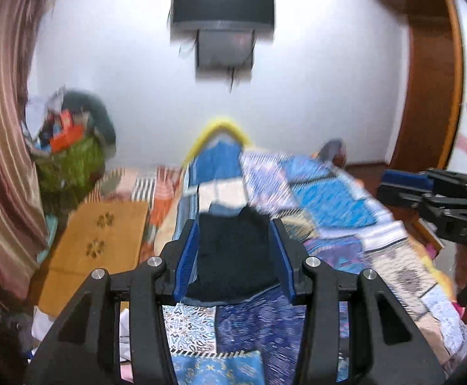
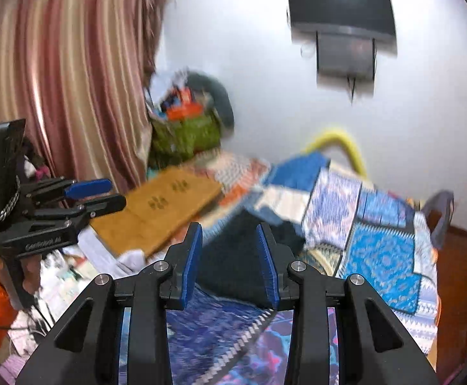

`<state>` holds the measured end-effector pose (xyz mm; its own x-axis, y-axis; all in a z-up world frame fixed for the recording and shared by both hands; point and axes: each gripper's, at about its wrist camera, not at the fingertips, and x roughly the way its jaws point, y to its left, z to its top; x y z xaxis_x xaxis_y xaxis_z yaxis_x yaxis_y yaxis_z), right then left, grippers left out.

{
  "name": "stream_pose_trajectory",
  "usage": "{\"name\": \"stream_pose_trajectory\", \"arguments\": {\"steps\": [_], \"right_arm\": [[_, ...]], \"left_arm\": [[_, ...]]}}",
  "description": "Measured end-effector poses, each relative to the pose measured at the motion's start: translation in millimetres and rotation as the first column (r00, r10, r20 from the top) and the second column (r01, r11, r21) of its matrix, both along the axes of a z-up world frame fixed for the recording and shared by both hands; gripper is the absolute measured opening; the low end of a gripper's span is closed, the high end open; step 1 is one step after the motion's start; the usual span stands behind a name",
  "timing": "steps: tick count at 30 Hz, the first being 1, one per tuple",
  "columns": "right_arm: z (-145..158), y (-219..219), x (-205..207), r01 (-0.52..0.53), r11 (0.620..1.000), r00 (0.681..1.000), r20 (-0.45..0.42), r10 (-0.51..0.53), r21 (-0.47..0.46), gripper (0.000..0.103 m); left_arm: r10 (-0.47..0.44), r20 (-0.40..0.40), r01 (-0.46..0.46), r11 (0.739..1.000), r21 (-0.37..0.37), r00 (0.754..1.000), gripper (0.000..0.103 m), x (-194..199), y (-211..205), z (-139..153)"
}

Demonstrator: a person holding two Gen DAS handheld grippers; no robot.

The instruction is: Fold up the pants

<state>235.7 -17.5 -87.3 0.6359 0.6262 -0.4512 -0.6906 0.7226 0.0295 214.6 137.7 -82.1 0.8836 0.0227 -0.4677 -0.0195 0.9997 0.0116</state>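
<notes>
Dark navy pants (image 1: 233, 253) lie in a compact folded bundle on a blue patchwork bedspread (image 1: 323, 192). My left gripper (image 1: 235, 227) is open, its blue pads (image 1: 186, 263) standing apart on either side of the bundle, above it. In the right wrist view the same pants (image 2: 233, 266) lie between the open blue fingers (image 2: 267, 263) of my right gripper (image 2: 230, 231). The right gripper also shows at the right edge of the left wrist view (image 1: 393, 183), and the left gripper at the left of the right wrist view (image 2: 105, 195). Both views are motion-blurred.
An orange-brown board (image 1: 98, 240) with flower marks lies left of the pants. A heap of clothes and a green bag (image 1: 73, 147) sits by a striped curtain (image 1: 2, 160). A TV (image 1: 223, 3) hangs on the white wall. A wooden door frame (image 1: 432, 96) stands right.
</notes>
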Motion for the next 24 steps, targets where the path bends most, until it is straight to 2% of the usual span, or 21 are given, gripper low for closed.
{"name": "stream_pose_trajectory", "arguments": {"steps": [6, 8, 10, 12, 13, 14, 15, 16, 20, 21, 23, 24], "right_arm": [[11, -21, -69, 0.024, 0.992, 0.995, 0.089, -0.035, 0.126, 0.032], [12, -23, -82, 0.023, 0.986, 0.993, 0.107, -0.041, 0.166, 0.032], [12, -26, -100, 0.028, 0.979, 0.989, 0.136, -0.057, 0.203, 0.032], [12, -27, -112, 0.033, 0.973, 0.983, 0.168, -0.073, 0.227, 0.032], [12, -27, -118, 0.032, 0.971, 0.981, 0.180, -0.076, 0.236, 0.036], [12, -27, -122, 0.033, 0.969, 0.979, 0.187, -0.081, 0.245, 0.046], [13, -29, -129, 0.038, 0.965, 0.977, 0.195, -0.091, 0.259, 0.052], [12, -32, -133, 0.047, 0.961, 0.974, 0.203, -0.105, 0.272, 0.064], [12, -35, -141, 0.081, 0.954, 0.959, 0.239, -0.154, 0.289, 0.086], [12, -36, -142, 0.091, 0.953, 0.954, 0.248, -0.166, 0.288, 0.088], [13, -38, -147, 0.110, 0.950, 0.946, 0.263, -0.191, 0.292, 0.099], [14, -39, -149, 0.118, 0.949, 0.942, 0.270, -0.200, 0.292, 0.102]], "left_arm": [[0.023, 0.201, -0.034, 0.998, 0.049, 0.979, 0.045, -94, -38, 27], [0.037, 0.239, -0.052, 0.997, 0.057, 0.970, 0.053, -114, -47, 30], [0.052, 0.286, -0.074, 0.995, 0.066, 0.957, 0.067, -132, -58, 31], [0.051, 0.310, -0.075, 0.995, 0.067, 0.949, 0.075, -143, -65, 32], [0.050, 0.314, -0.073, 0.995, 0.063, 0.948, 0.083, -145, -67, 32], [0.051, 0.320, -0.072, 0.996, 0.054, 0.946, 0.088, -148, -70, 32], [0.054, 0.327, -0.074, 0.996, 0.050, 0.944, 0.096, -149, -71, 32], [0.058, 0.344, -0.080, 0.996, 0.051, 0.937, 0.101, -153, -73, 32], [0.032, 0.360, -0.066, 0.995, 0.082, 0.932, 0.102, -164, -81, 32], [0.033, 0.364, -0.067, 0.994, 0.082, 0.931, 0.103, -168, -83, 32], [0.031, 0.362, -0.063, 0.995, 0.077, 0.932, 0.103, -170, -83, 32], [0.031, 0.360, -0.060, 0.996, 0.069, 0.933, 0.103, -170, -83, 31]]}}
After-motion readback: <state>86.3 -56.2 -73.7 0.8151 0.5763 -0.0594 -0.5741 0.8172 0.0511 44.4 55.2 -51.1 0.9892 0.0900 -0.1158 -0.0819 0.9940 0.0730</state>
